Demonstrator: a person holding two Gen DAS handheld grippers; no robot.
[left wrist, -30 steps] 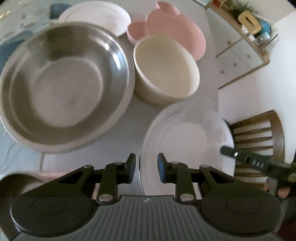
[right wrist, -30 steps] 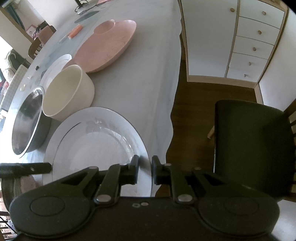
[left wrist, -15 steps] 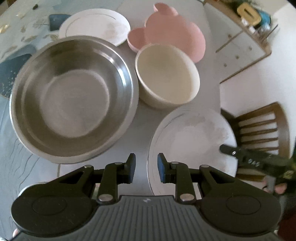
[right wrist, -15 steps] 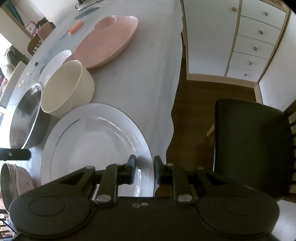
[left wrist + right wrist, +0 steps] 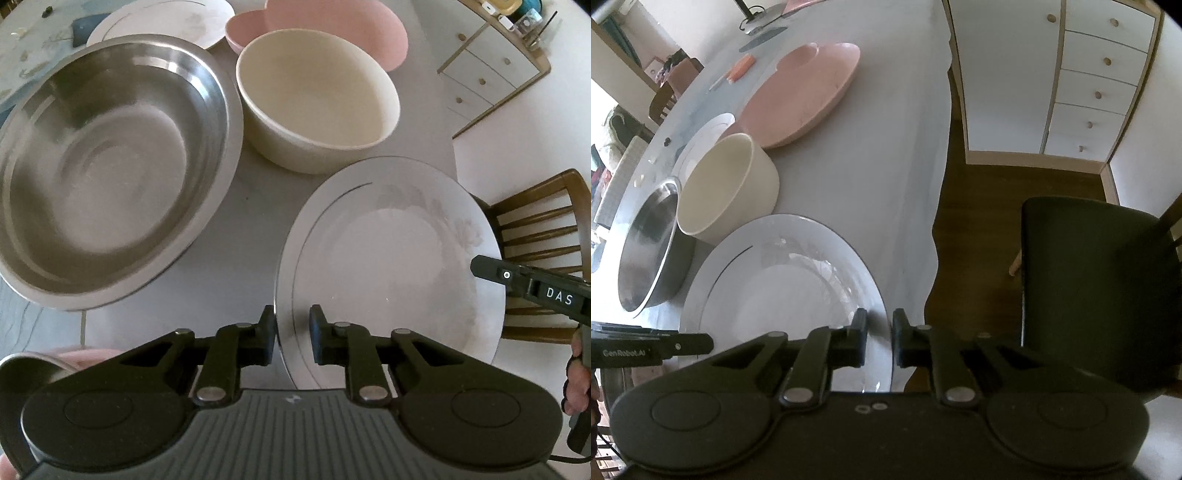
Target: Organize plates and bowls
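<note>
A large white plate (image 5: 399, 251) (image 5: 783, 288) lies flat at the table's near right edge. My left gripper (image 5: 293, 325) points down over its left rim. The rim passes between the closing jaws, close to the left finger, and a gap still shows. My right gripper (image 5: 880, 330) straddles the opposite rim. Its jaws are closing too, and a sliver of cloth shows beside the right finger. Each gripper appears in the other's view, the right gripper (image 5: 480, 267) and the left gripper (image 5: 705, 343). Behind the plate stand a cream bowl (image 5: 317, 92) and a big steel bowl (image 5: 103, 177).
A pink bear-shaped plate (image 5: 801, 96) and a smaller white plate (image 5: 159, 22) lie farther back. A small steel bowl (image 5: 33, 365) sits at the near left corner. Past the table edge are a dark-seated wooden chair (image 5: 1089, 288) and a white drawer unit (image 5: 1071, 81).
The left gripper has dropped closer to the table, so the bowls and plate look larger. Both grippers' jaws have narrowed around the plate's rim. The right gripper has stayed in place.
</note>
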